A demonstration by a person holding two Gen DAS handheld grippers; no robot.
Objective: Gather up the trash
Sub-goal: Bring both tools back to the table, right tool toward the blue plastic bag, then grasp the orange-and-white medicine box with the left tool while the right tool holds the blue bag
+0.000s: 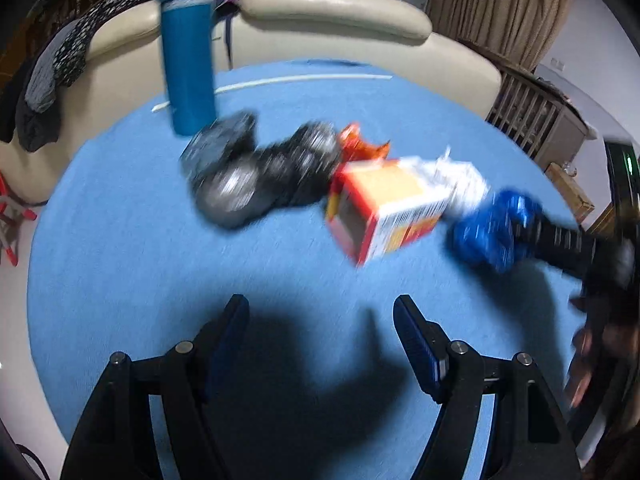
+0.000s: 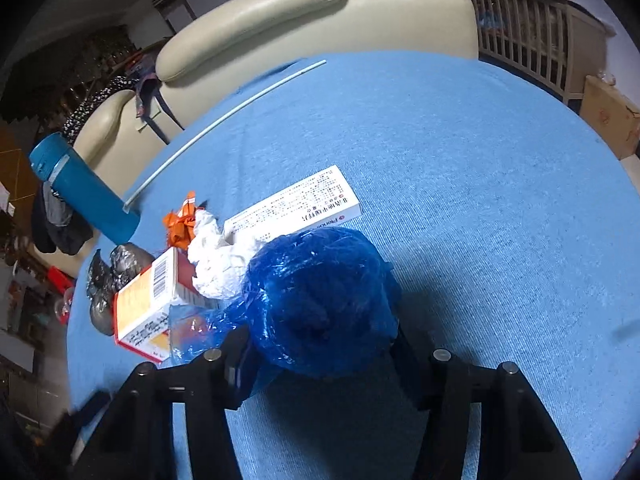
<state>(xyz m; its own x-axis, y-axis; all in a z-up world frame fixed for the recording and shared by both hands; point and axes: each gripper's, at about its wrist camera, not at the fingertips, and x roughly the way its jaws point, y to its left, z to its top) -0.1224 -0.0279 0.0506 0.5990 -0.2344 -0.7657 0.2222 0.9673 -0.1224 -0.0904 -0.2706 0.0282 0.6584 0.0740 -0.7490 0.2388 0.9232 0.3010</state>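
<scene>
Right wrist view showed my right claw clamped on a crumpled blue plastic bag, its fingers pressed against the bag's two sides above the blue tablecloth. Just beyond the bag lay a wad of white tissue, touching a long white medicine box. Left of the tissue sat a red-and-yellow carton, with an orange wrapper behind it and a crumpled silver-black bag at the table's edge. A blue bottle stood near a thin white stick.

From the left wrist view, which was blurred, my left claw hung with its fingers spread apart and nothing between them, well short of the carton and the silver-black bag. A cream sofa stood behind the table.
</scene>
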